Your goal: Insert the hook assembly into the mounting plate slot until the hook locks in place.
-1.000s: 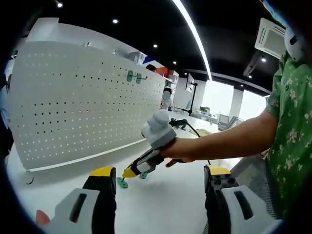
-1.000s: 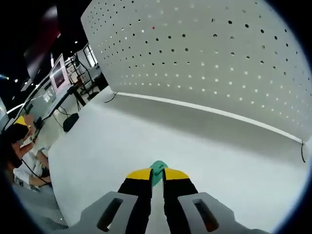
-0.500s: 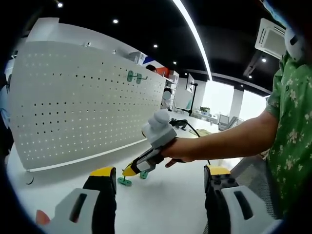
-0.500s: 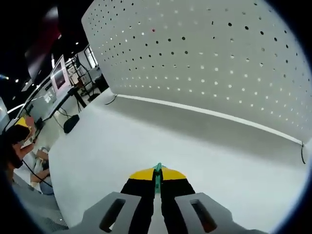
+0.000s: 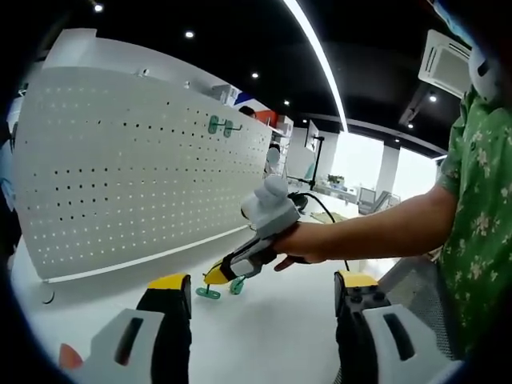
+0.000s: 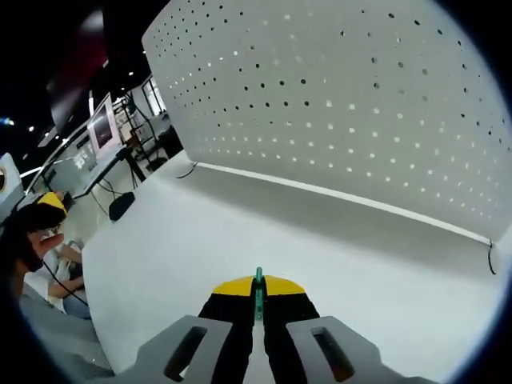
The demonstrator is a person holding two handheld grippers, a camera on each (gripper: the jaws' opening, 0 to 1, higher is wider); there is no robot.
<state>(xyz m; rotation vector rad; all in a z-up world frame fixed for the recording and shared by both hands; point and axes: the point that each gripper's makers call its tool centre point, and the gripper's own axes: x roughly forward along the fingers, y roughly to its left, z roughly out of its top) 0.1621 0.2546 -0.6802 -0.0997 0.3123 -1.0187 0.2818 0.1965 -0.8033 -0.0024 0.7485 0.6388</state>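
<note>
A white pegboard plate (image 5: 136,168) stands upright on the white table (image 5: 272,328), with green hooks (image 5: 220,126) mounted near its upper right. A hand brings my right gripper (image 5: 213,278) in from the right, shut on a green hook (image 5: 209,293) just above the table. Another green piece (image 5: 237,286) sits right beside it; whether it belongs to the same hook I cannot tell. My left gripper (image 5: 264,296) stands open at the bottom, holding nothing. In the right gripper view, the right gripper (image 6: 258,286) pinches the thin green hook (image 6: 258,278), facing the pegboard (image 6: 360,104).
A person's arm and green floral sleeve (image 5: 480,208) fill the right side. A black cable (image 5: 308,202) lies on the table behind the hand. Off the table's left edge are desks with monitors (image 6: 104,128) and a seated person (image 6: 32,232).
The right gripper's jaws closed fully on the green hook. The hand then rose slightly and carried the hook a little off the table. The left gripper has stayed put.
</note>
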